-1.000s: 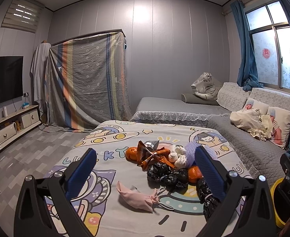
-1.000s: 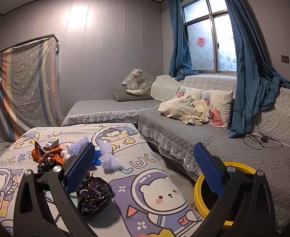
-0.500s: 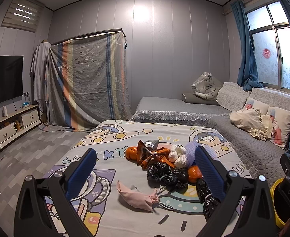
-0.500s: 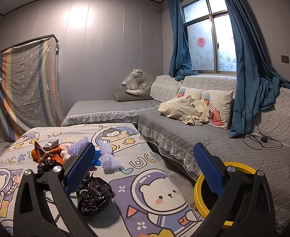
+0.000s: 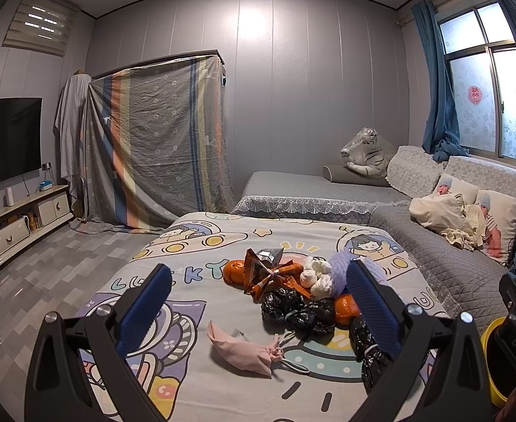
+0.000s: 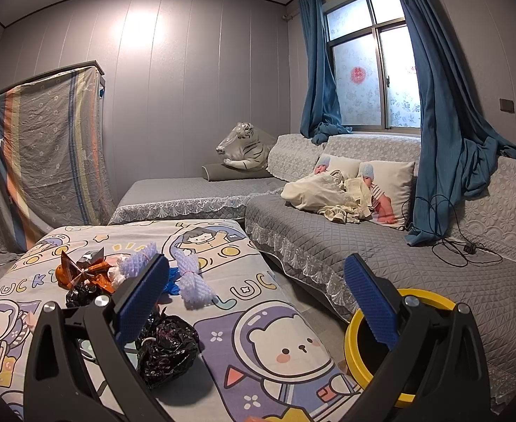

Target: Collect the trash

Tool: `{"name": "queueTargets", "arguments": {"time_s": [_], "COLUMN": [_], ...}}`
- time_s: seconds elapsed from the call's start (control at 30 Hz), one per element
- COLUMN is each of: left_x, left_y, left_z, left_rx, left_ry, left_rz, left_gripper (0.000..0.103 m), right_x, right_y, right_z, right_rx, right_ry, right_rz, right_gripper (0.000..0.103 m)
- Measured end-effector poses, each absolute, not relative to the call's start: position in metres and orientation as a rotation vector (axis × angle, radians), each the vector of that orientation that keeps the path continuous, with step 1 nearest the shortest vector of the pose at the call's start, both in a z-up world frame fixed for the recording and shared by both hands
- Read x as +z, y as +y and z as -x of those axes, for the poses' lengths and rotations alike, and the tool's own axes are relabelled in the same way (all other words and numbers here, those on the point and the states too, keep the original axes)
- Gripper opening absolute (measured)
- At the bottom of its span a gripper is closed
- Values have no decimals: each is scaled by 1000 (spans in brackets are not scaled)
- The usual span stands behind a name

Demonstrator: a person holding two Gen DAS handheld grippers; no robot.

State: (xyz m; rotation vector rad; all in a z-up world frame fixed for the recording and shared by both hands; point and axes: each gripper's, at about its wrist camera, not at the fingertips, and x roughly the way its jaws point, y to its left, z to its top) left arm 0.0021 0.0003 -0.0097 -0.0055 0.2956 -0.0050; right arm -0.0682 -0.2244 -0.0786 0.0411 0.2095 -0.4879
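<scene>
On the far left of the left wrist view, bare grey floor (image 5: 57, 274) runs between the TV cabinet (image 5: 18, 225) and the left edge of the desk (image 5: 222, 387) under its cartoon cloth — open room on that side. The left tongs (image 5: 258, 311) stand wide with nothing between their blue pads, hovering over the near part of the cloth. Just ahead lies a pink drawstring pouch (image 5: 244, 350), apart from the heap beyond it: black crumpled bags (image 5: 293, 307), an orange foil wrapper (image 5: 268, 274), white wads (image 5: 316, 276) and lilac foam net (image 5: 340, 270), all touching in one cluster near the middle of the desk. Another black bag (image 5: 367, 348) lies just beside the right pad, towards the desk's right edge.

The right wrist view shows what the left barely catches — the gap of floor between desk and grey sofa (image 6: 416, 274), and in it a yellow-rimmed bin (image 6: 356, 337), close to the desk's right edge and seen between the pads. The right tongs (image 6: 256, 304) are also wide and empty. A lone black bag (image 6: 168, 348) sits near the left pad; a second foam net (image 6: 193, 279) and a blue scrap (image 6: 171, 283) lie beyond, hidden in the left view. Only the left view shows the pouch clearly.
</scene>
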Motion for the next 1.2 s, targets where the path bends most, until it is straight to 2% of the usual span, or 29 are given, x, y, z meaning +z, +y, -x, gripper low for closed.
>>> {"name": "queueTargets", "arguments": {"time_s": [0.93,1.2], "left_x": [-11,-38], "left_y": [6,22], "left_z": [-7,-33], "left_rx": [-42,-240], "left_ry": [299,403], "left_rz": [33,-28], "left_gripper": [96,96], "right_x": [-79,-82], "right_y": [-227,-232], "right_z": [64,50], "right_rx": [-446,-256], "right_ry": [207,238], "right_rz": [-56,-79], "right_gripper": [95,95]}}
